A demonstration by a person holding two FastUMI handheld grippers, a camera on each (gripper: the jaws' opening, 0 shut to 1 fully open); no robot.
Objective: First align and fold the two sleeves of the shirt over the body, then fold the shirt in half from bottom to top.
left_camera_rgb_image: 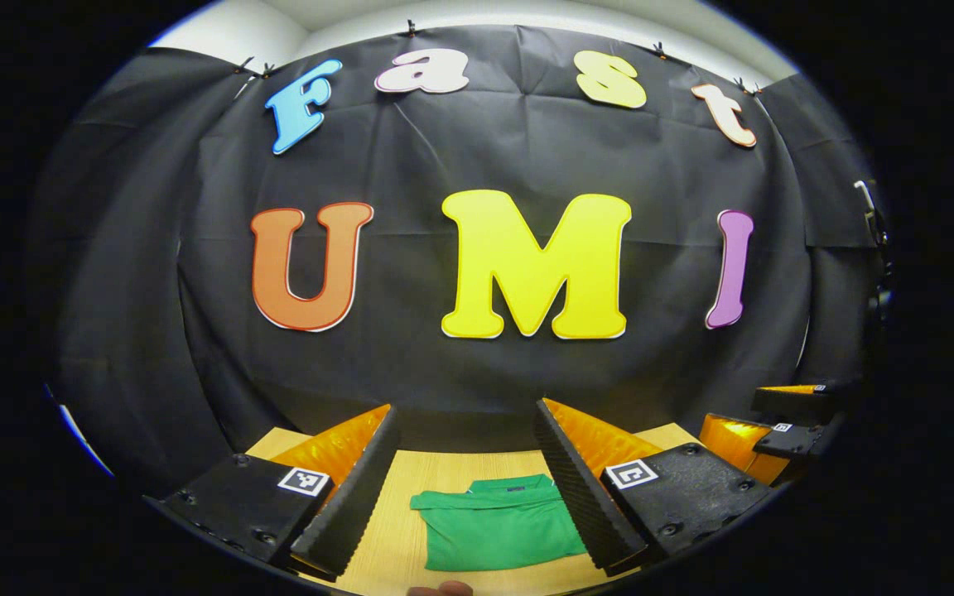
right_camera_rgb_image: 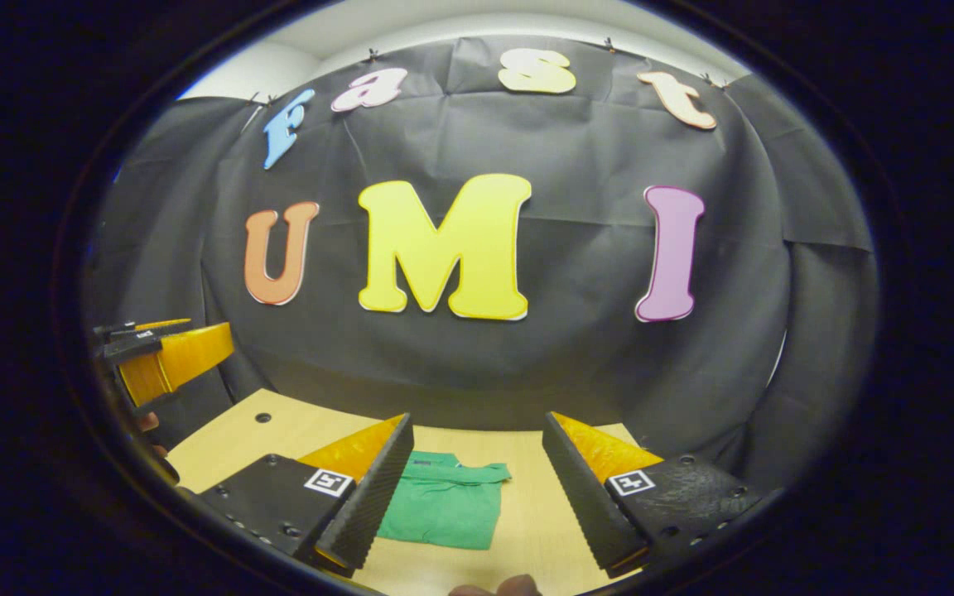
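1. The left gripper (left_camera_rgb_image: 467, 488) is hovering above the light wooden table (left_camera_rgb_image: 411, 472) with its two fingers spread wide apart, gripping nothing.
2. The right gripper (right_camera_rgb_image: 477, 484) is likewise hanging over the table with its fingers wide apart and nothing between them.
3. The green collared fabric shirt (left_camera_rgb_image: 498, 523) is lying flat as a compact folded rectangle, collar toward the table's far edge, in the middle of the tabletop and clear of both grippers.
4. In the right gripper view the shirt (right_camera_rgb_image: 446, 502) is sitting partly behind the near finger, with bare wood lying open to its right and toward the far left corner, where a small dark hole (right_camera_rgb_image: 262, 417) is showing.
5. The black cloth wall (left_camera_rgb_image: 477, 165) is closing off the table's far edge, with a strip of pale wall showing above it.
6. In the left gripper view the other gripper (left_camera_rgb_image: 783, 430) is showing at the right edge.
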